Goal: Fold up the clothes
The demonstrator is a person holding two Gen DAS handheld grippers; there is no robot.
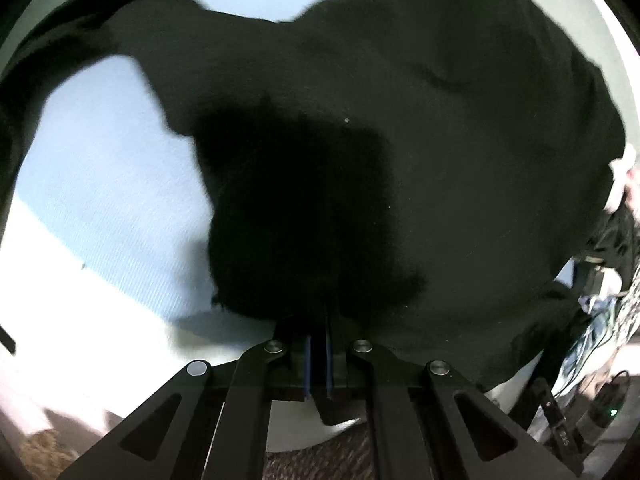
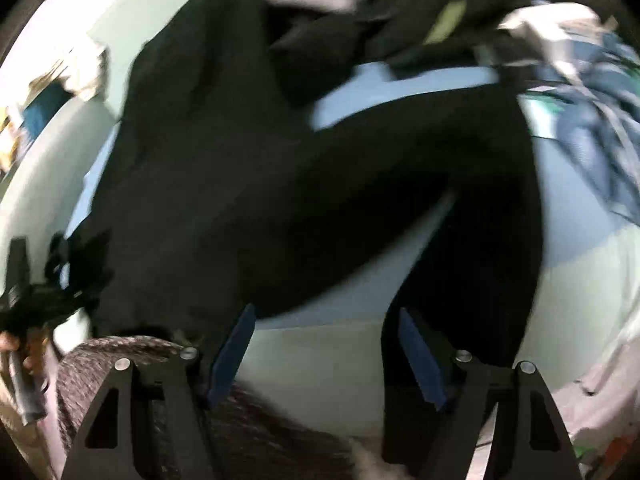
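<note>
Steeply downward: left tool [image 1: 318, 320] pinching black garment [image 1: 400, 140]; right tool [image 2: 326, 344] agape.

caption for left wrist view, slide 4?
Left gripper shut on a bunched fold of black fabric garment over the pale blue sheet.

Matt black cloth garment [image 1: 400, 100], ribbed pale-blue sheet [image 1: 100, 208], coarse brown knit [image 2: 256, 432]

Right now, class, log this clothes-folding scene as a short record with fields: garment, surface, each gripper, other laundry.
garment: black garment, spread out, one fold bunched at the left gripper
surface: light blue sheet
left gripper: jaws shut on the black garment
right gripper: jaws open, nothing pinched between them
other laundry: mixed pile of clothes beyond the garment; picture blurred
</note>
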